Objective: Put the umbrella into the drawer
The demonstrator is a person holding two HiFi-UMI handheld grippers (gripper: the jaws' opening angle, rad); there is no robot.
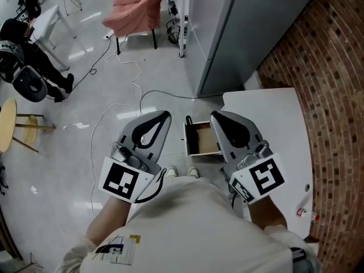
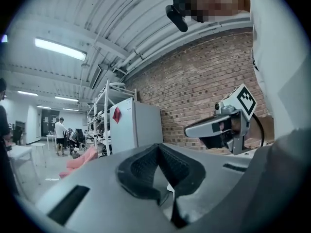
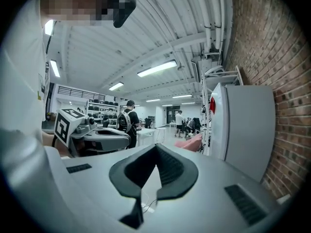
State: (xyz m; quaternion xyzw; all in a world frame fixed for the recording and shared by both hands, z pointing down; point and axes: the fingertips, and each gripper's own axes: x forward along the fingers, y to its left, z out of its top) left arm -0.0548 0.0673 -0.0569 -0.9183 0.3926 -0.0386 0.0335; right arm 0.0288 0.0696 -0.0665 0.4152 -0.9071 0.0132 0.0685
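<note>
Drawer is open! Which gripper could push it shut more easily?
Probably the right gripper: in the head view it hangs over the right edge of the open drawer, beside the white table. The left gripper sits apart, left of it. Both are shut and empty.

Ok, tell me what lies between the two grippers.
In the head view the open drawer shows in the gap between the left gripper and the right gripper, lower down, with the person's shoe tips just beneath it in the picture.

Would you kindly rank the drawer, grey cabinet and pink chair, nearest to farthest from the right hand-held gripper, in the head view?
1. Drawer, just left of the right hand-held gripper.
2. Grey cabinet, ahead.
3. Pink chair, far ahead-left.
</note>
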